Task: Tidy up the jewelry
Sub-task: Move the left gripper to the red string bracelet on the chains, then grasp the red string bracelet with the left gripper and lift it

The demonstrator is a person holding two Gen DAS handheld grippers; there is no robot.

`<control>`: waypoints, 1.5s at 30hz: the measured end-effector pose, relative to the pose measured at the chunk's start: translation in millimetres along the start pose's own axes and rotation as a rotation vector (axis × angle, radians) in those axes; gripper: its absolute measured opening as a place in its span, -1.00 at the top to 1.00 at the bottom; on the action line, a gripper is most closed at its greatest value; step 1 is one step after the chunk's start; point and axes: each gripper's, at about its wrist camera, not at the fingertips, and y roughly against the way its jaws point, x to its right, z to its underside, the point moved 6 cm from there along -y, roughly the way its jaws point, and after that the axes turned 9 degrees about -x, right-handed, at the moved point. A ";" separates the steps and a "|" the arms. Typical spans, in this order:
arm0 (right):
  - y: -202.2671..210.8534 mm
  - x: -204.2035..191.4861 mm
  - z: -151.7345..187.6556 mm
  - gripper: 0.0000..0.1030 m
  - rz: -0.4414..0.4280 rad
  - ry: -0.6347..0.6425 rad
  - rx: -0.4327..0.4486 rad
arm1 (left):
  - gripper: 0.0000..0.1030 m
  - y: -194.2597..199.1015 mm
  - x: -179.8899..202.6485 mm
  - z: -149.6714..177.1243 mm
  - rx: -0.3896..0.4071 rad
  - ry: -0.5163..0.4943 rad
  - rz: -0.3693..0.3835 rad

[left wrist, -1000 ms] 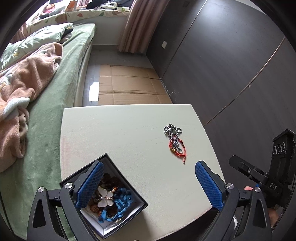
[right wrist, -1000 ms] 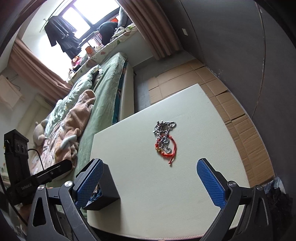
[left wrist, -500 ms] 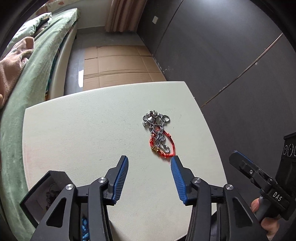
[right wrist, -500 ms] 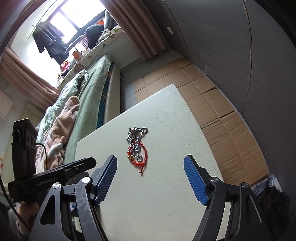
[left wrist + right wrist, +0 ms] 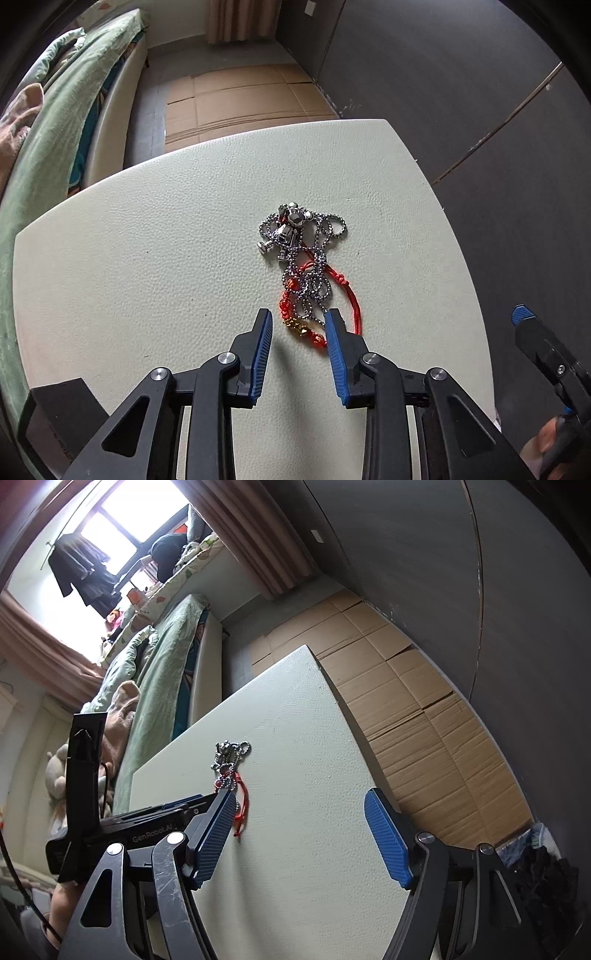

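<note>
On the table point(image 5: 147, 258), jewelry tangle point(image 5: 306, 269) stretches lengthwise toward left gripper point(image 5: 299, 321).

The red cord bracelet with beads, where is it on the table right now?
In the left wrist view the red cord bracelet with beads lies right of centre on the cream table, tangled under the silver ball-chain necklace, just ahead of the left claw.

The right hand-held gripper point(image 5: 299, 834) hangs open over the pale worktop point(image 5: 314, 738); a tangled silver chain point(image 5: 229, 760) and red cord bracelet point(image 5: 242, 805) lie just ahead of its left finger.
</note>
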 end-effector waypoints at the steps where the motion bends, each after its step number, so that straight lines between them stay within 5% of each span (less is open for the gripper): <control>1: -0.5 1.4 0.2 -0.41 0.001 -0.001 -0.001 | 0.45 -3.5 0.8 0.2 -0.005 0.001 0.000; 5: -3.6 0.8 0.5 -0.41 0.002 -0.001 -0.007 | 0.65 -4.0 -1.0 2.2 0.019 -0.017 -0.066; 16: -6.1 -20.8 3.1 -0.41 -0.007 0.031 -0.014 | 0.73 0.5 -27.0 15.2 0.003 -0.004 -0.019; 17: -6.2 -23.3 3.1 -0.41 -0.007 0.037 -0.015 | 0.93 3.3 -31.3 16.7 0.010 0.001 -0.021; 33: -39.9 -80.1 0.8 -0.29 -0.025 0.123 -0.098 | 0.91 106.4 -75.4 22.1 0.204 0.045 0.083; 45: -95.3 -141.9 27.2 -0.29 -0.011 0.375 -0.205 | 0.91 120.0 -91.0 32.6 0.238 0.060 0.066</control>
